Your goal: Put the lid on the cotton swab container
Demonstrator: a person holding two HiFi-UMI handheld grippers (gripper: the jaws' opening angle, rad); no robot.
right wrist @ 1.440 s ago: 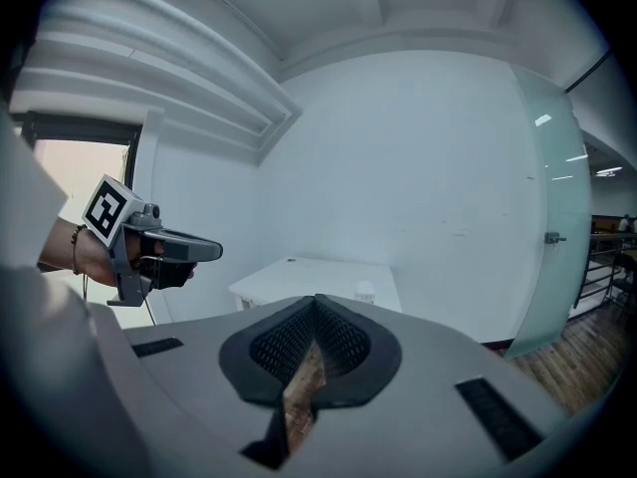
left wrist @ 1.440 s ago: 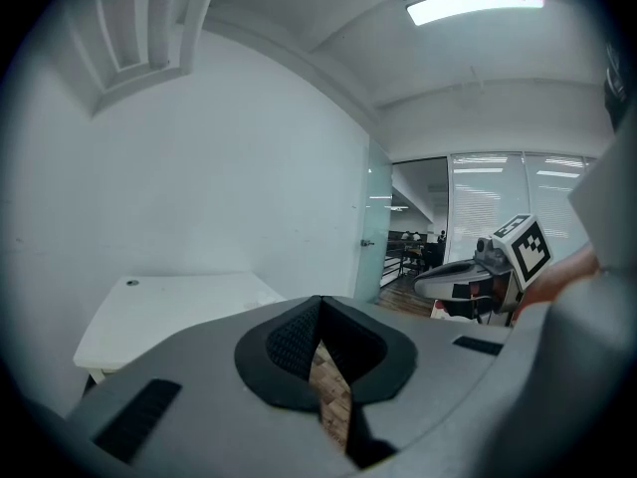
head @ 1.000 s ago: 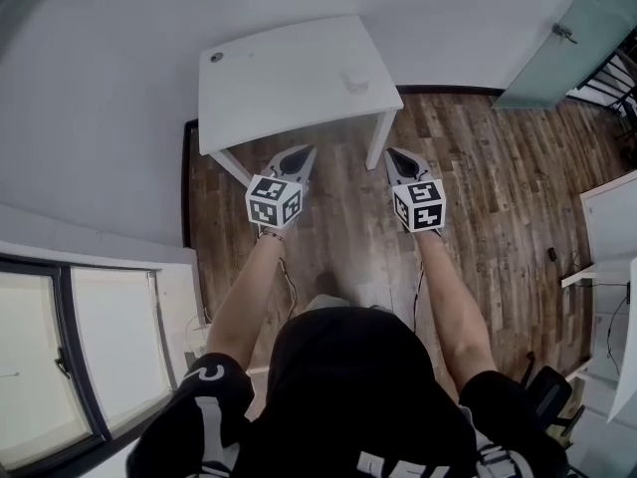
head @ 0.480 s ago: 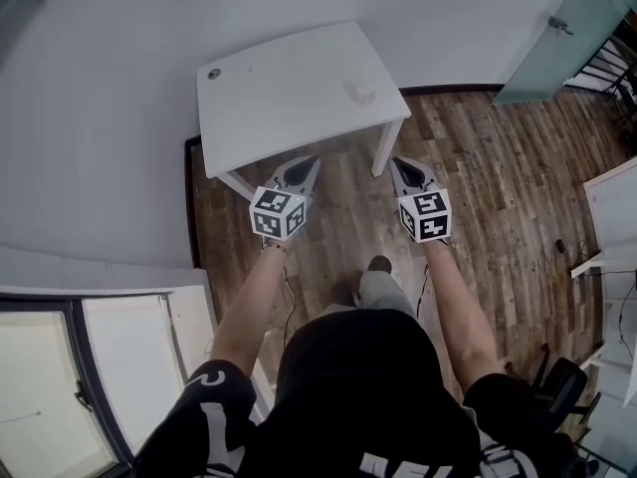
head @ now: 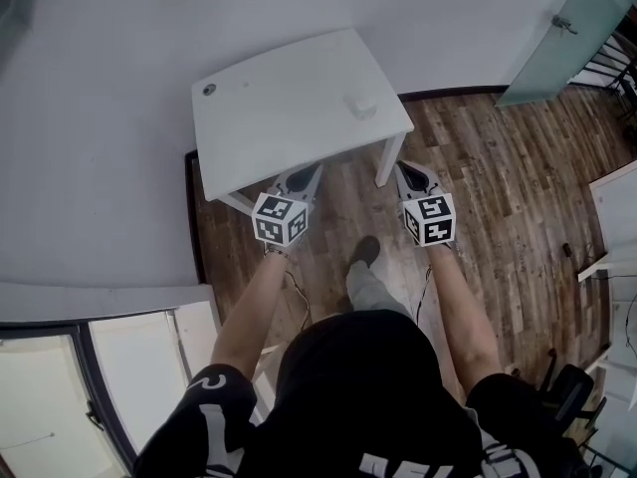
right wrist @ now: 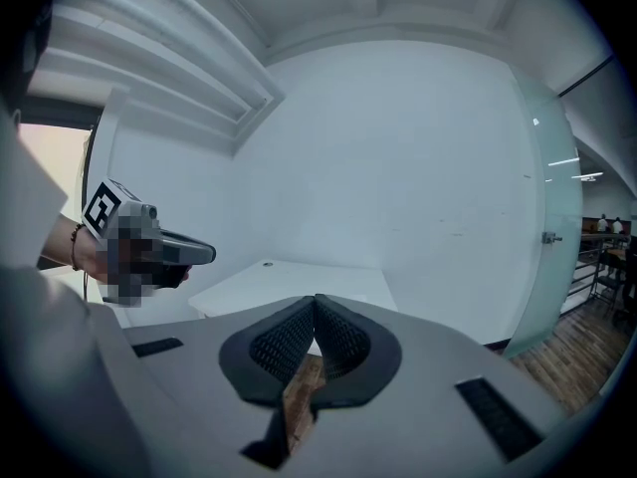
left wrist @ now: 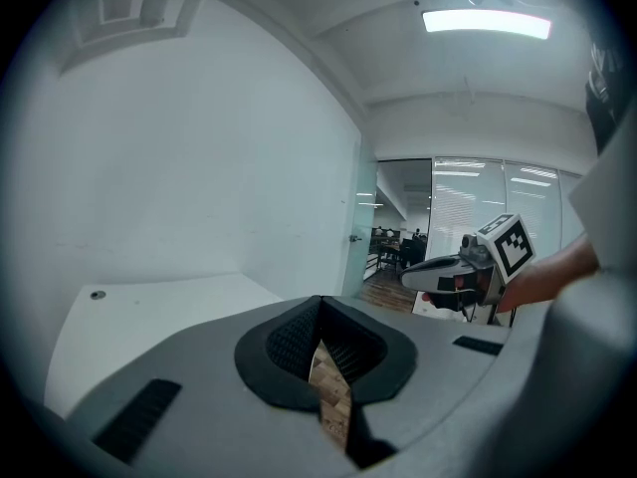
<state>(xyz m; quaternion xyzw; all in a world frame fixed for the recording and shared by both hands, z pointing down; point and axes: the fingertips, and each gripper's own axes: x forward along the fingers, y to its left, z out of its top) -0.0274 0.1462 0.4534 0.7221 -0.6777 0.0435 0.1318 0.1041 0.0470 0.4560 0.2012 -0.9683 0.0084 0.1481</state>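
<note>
Since a sec ago the person is stepping fwd: the white desk [head: 289, 108] is sitting nearer in the head view. Both grippers, earlier over bare floor short of it, are now reaching its near edge. A shoe [head: 364, 250] is showing between the forearms, over the wood-plank floor [head: 498, 187].

The left gripper [head: 307, 173] is pointing at the desk's near edge. The right gripper [head: 406, 171] is pointing just beside the desk's front-right leg. They're riding side by side, well apart, each w/ its marker cube toward the person.

In the left gripper view the jaws are meeting at the tips, closed, w/ nothing between them; only floor planks are showing thru the slot lower down. The right gripper view is showing the same: jaws pressed together at the tips, holding nothing.

The cotton swab container [head: 360, 106], a small pale item, is sitting on the desk near its right edge, twd the front-right corner, well apart from both grippers. It's too small to tell whether a lid is on it. A round dark spot [head: 209, 90] is lying at the desk's far-left corner; can't tell what it is.

A plain white wall [head: 100, 118] is running behind and left of the desk, and a frosted glass door [head: 562, 38] is standing at upper right.
</note>
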